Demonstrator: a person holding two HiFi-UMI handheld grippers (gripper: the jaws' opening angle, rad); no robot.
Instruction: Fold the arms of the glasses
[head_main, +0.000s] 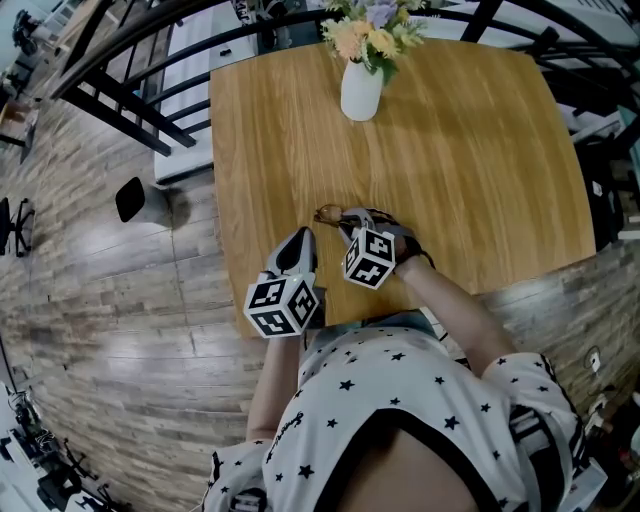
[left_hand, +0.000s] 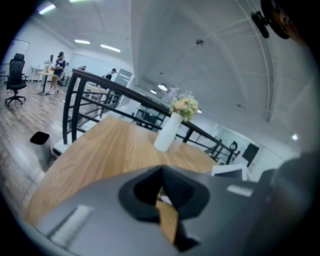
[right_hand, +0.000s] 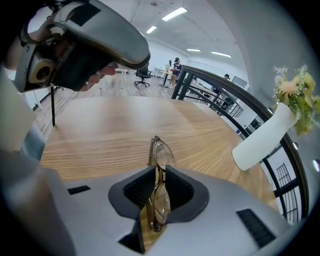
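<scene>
The right hand-held gripper (right_hand: 158, 174) is clenched on the glasses (right_hand: 159, 197), which stand edge-on between its jaws, one lens between the pads and the other lens jutting past the tips. It holds them over the near middle of the wooden surface (head_main: 460, 160). The left hand-held gripper (left_hand: 162, 189), just to the left, is clenched shut with nothing in it. A white vase (head_main: 361, 90) of flowers stands at the far edge.

I have the vase (head_main: 361, 92) at the table's (head_main: 480, 180) far edge, railing (left_hand: 107, 85) behind it. Near my edge the glasses (right_hand: 159, 170) sit between the right gripper's (head_main: 345, 218) jaws, the left gripper (head_main: 303, 238) just left of it.
</scene>
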